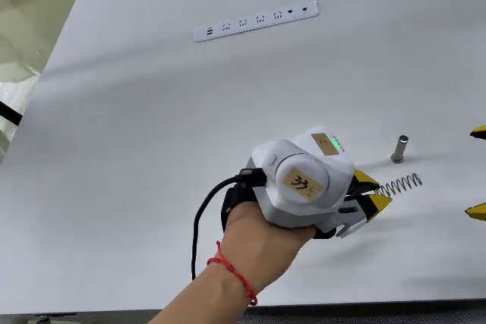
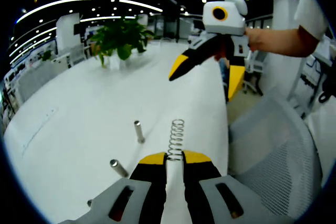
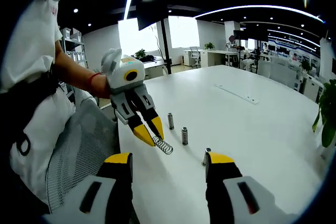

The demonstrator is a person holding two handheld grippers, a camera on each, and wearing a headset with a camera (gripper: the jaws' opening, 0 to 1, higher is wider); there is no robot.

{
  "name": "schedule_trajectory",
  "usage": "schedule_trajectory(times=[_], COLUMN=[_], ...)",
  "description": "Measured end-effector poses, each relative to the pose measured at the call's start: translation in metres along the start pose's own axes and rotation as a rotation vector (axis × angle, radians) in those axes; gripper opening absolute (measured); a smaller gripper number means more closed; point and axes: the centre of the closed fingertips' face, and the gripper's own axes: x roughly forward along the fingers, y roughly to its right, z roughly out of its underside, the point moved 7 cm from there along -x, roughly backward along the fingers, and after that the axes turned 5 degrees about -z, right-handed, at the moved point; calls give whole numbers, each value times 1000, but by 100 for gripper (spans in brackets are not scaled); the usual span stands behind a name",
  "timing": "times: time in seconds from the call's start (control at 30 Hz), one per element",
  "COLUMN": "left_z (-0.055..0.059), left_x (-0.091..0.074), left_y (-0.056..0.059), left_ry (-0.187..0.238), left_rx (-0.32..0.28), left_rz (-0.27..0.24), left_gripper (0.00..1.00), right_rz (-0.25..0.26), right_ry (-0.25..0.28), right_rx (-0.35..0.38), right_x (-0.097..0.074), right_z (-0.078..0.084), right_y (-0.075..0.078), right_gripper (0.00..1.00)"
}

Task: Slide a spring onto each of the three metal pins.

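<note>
left tongs grip a spring, right tongs apart

the left gripper is clamped on one end of the spring, which sticks out ahead over the white table. to its left stand a near pin and a far pin, both upright and bare. beyond, the right gripper hangs with jaws wide apart. a power strip lies farthest off.
</note>
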Motion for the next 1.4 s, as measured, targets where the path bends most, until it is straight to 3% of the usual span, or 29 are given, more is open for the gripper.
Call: schedule_trajectory(times=[0.27, 0.43, 0.6, 0.93, 1.17, 1.4], left_z=[-21, -29, -35, -41, -42, -41], left_x=[-22, -35, -45, -51, -53, -52], left_y=[2, -2, -3, -2, -1, 1], left_ry=[153, 219, 277, 330, 342, 344], left_rx=[-60, -96, -127, -147, -150, -147], left_rz=[10, 3, 6, 14, 20, 27], left_gripper=[11, 11, 11, 11, 11, 11], right_rz=[-13, -12, -38, -71, -79, -92], right_ry=[94, 189, 239, 277, 284, 278], right_rx=[73, 146, 212, 259, 260, 244], right_x=[9, 12, 16, 21, 20, 20], right_z=[-28, -44, -53, -61, -63, -65], right_y=[-7, -8, -10, -14, -14, -16], right_gripper=[39, 31, 28, 19, 13, 13])
